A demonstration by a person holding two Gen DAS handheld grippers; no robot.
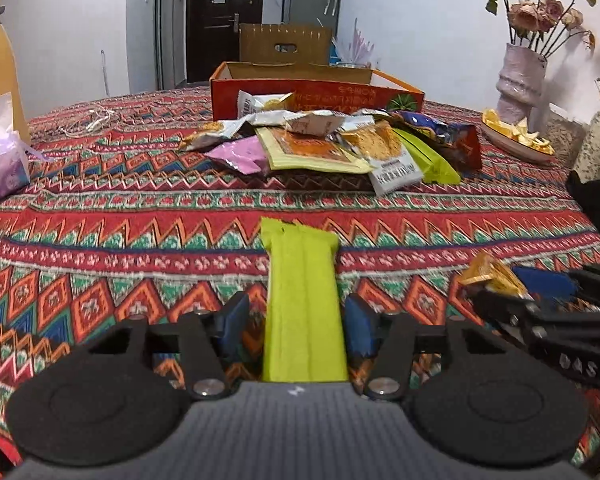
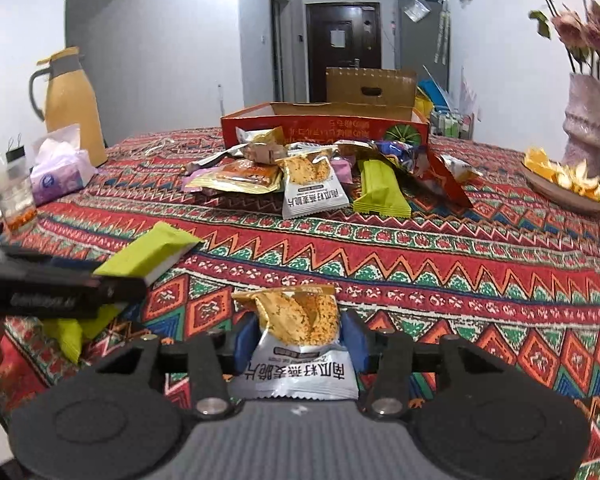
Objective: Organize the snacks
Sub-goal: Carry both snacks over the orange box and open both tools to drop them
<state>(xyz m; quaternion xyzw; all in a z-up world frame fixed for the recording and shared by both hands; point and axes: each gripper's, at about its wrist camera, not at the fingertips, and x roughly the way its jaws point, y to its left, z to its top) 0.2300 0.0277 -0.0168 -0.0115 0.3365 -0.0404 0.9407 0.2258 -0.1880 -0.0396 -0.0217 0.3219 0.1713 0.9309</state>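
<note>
Lime-green packet (image 1: 302,304), long, flat, creased.

Taking the open red cardboard box (image 2: 324,128) at the far side of the patterned woven tablecloth (image 2: 420,264) as landmark: a heap of loose foil snack packets (image 2: 308,176) lies right against its near wall, blocking a low approach from the front. Nearer than the heap, a broad band of cloth lies bare. Left of the box stand a mustard-yellow thermos jug (image 2: 70,108) and a purple tissue pack (image 2: 58,172), with a clear gap between them and the box. Right of it sit a shallow dish of orange peel (image 2: 564,180) and a pale ribbed vase (image 2: 588,120).
</note>
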